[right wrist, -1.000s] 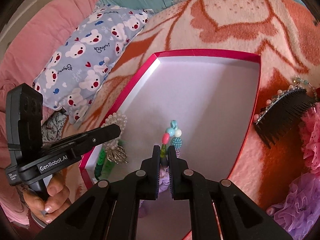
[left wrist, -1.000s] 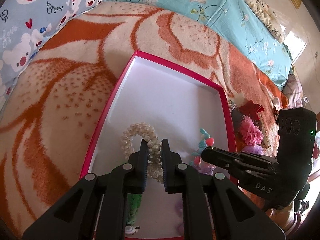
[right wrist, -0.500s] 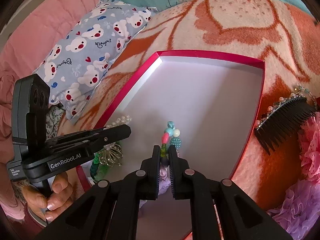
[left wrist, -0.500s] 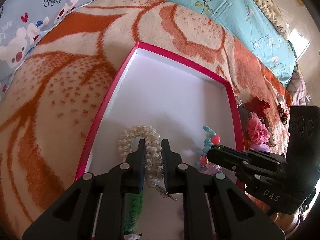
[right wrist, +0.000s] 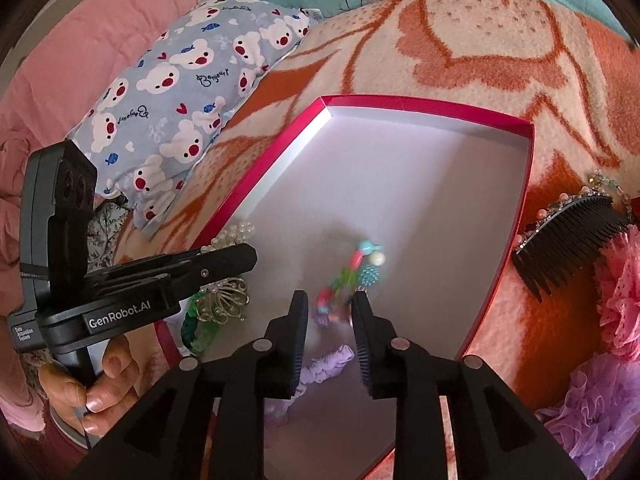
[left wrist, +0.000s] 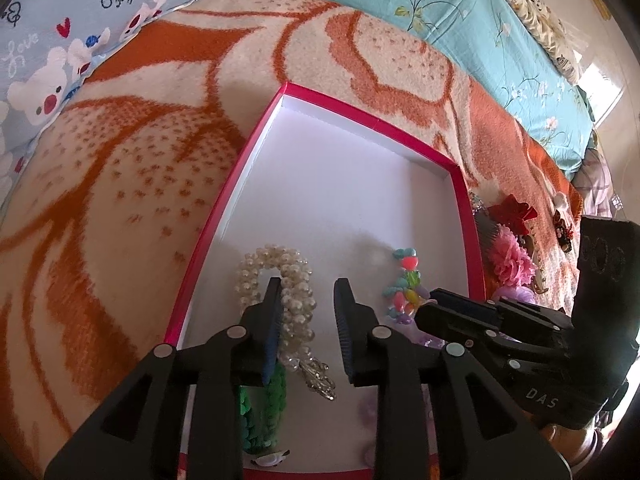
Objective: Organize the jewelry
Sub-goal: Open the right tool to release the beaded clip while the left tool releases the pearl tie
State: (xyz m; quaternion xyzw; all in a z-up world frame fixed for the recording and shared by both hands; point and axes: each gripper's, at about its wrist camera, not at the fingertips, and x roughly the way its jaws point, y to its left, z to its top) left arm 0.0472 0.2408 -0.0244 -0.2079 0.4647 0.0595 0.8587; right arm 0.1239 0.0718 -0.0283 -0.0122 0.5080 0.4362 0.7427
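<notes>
The left hand-held gripper (left wrist: 306, 300) hangs with its jaws apart over the near left corner of the red-rimmed box (left wrist: 466, 216), the pearl bracelet (left wrist: 294, 288) lying loose beneath its left finger. The right hand-held gripper (right wrist: 330, 312) is also spread wide, gripping nothing, just near of the colourful bead bracelet (right wrist: 352, 276) on the white box floor. A black hair comb (right wrist: 572, 236) rests on the orange blanket (right wrist: 460, 48), right of the box.

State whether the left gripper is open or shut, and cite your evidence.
Open. The left gripper shows a clear gap between its jaws, with the pearl bracelet lying loose in the box.
</notes>
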